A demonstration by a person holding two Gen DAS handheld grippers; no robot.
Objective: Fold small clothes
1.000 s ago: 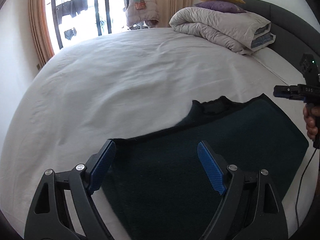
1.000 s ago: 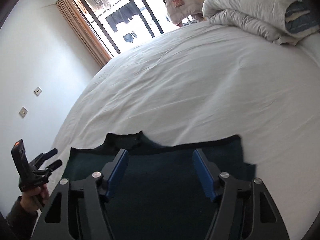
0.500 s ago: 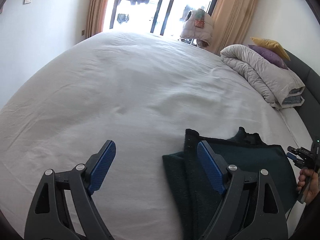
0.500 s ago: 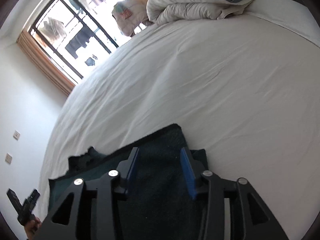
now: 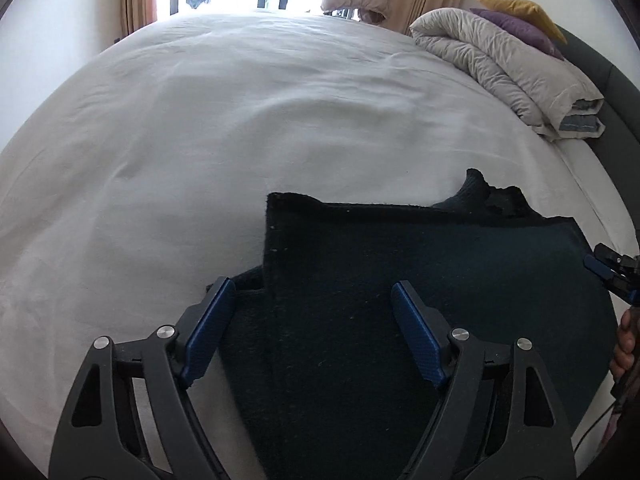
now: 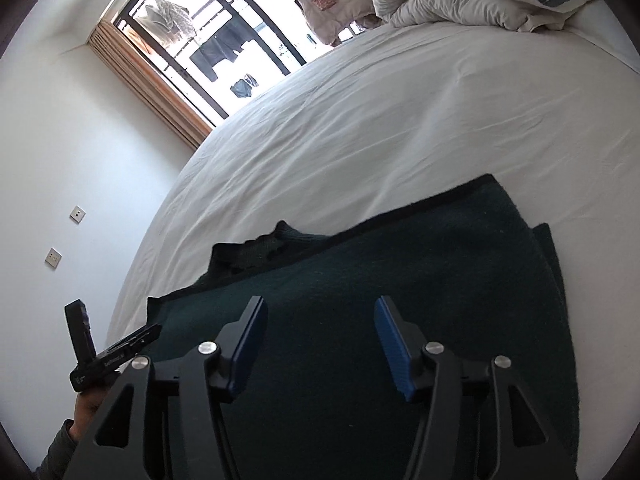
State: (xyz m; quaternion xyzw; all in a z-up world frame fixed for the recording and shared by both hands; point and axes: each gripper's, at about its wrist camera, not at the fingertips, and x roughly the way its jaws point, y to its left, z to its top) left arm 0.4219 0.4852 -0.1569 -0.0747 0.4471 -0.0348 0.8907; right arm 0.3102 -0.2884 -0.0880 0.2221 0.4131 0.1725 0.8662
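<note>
My left gripper hangs with jaws apart, just narrowing, nothing gripped; my right gripper, just widening, is released too. The sweater lies half-folded on the bed beneath both. I should pinch its near edge squarely for the next fold.

Both grippers angled downward, jaws apart, nothing gripped.
The left gripper has just narrowed slightly; the right gripper has just widened again. A hand holds the right gripper's handle; another hand holds the left's.
</note>
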